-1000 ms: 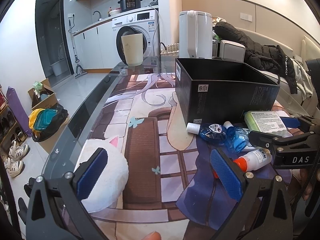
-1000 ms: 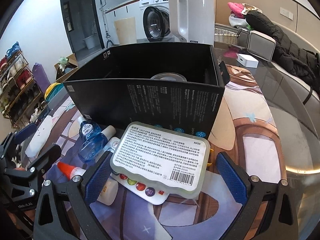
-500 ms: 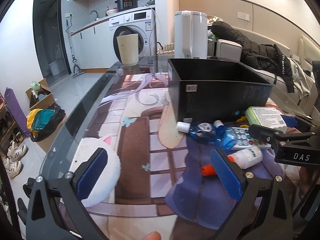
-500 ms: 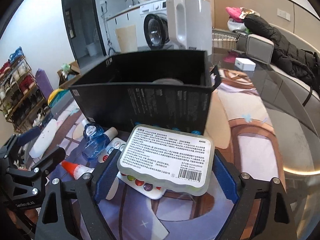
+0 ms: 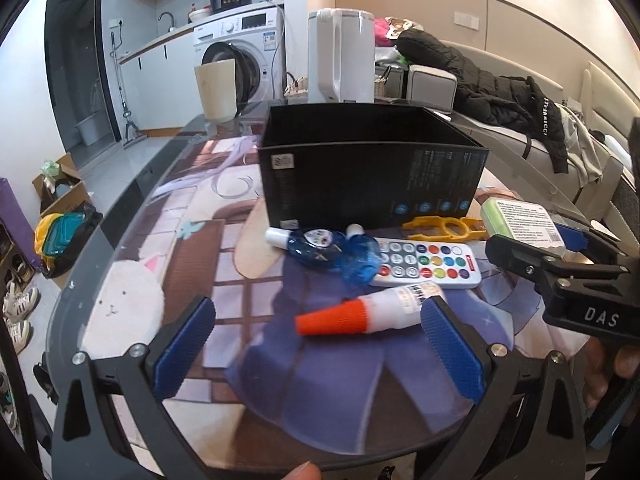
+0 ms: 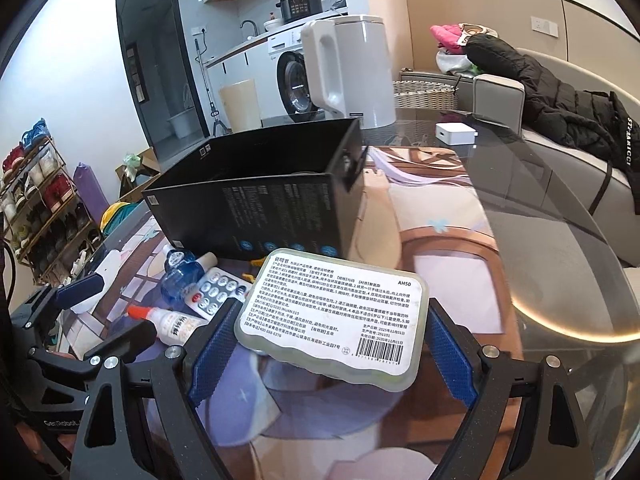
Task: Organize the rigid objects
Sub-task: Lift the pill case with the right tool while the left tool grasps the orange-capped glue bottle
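Right gripper [image 6: 330, 344] clamps labelled green case [image 6: 334, 314], off the table. Left gripper [image 5: 316, 344] jaws wide, empty. Glue bottle [image 5: 368, 310], remote [image 5: 430, 266], blue bottles [image 5: 334, 250] lie before black box [image 5: 372, 178].

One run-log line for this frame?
right gripper: shut on green case, lifted | left gripper: open over glue bottle | black box: open

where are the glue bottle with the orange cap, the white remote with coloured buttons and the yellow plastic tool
glue bottle with the orange cap [image 5: 394, 307], left wrist view, on its white body
white remote with coloured buttons [image 5: 430, 264], left wrist view, on its button face
yellow plastic tool [image 5: 444, 227], left wrist view, on its handle
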A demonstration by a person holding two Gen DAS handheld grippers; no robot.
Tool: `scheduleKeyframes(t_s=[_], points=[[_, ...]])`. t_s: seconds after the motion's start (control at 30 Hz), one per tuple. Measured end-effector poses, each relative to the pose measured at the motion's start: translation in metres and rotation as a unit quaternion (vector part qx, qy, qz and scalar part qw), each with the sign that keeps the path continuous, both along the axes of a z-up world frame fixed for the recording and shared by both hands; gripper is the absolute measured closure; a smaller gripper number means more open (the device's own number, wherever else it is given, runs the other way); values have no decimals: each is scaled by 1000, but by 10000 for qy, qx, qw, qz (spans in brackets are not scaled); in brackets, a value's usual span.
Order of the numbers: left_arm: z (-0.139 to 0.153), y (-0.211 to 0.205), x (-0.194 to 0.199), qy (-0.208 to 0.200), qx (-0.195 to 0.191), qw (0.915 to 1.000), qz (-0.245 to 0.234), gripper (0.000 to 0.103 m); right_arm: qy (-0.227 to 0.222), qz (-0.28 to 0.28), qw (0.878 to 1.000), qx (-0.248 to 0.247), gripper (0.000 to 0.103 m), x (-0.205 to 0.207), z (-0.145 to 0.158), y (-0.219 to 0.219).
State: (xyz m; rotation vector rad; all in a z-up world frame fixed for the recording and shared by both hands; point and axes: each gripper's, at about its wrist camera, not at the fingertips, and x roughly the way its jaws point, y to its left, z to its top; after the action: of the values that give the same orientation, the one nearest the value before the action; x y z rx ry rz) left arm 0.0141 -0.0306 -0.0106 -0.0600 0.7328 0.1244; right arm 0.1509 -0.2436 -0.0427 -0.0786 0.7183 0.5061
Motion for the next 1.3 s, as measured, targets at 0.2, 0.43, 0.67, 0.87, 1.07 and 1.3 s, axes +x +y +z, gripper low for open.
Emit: scheduleKeyframes(t_s=[0.2,0.43,0.67,0.87,1.07,1.3], points=[[-8,-10,11,304,-189,9992,182,0,-55,-65,9999,55,14,-2,3,-17],[-12,-25,17,437,-161,9987,196,0,-23,-176,9998,84,14,1,2,-32],[-16,-27,28,581,-168,9970,476,0,3,-221,9997,88,14,5,0,-39],[-16,-12,25,605,-186,9965,551,0,21,-213,9997,105,14,6,-1,-37],[-17,3,17,617,-185,9965,527,0,22,-152,9998,111,14,6,-3,-31],[-16,11,11,387,-363,9980,352,5,10,-54,10000,84,14,4,-3,-20]])
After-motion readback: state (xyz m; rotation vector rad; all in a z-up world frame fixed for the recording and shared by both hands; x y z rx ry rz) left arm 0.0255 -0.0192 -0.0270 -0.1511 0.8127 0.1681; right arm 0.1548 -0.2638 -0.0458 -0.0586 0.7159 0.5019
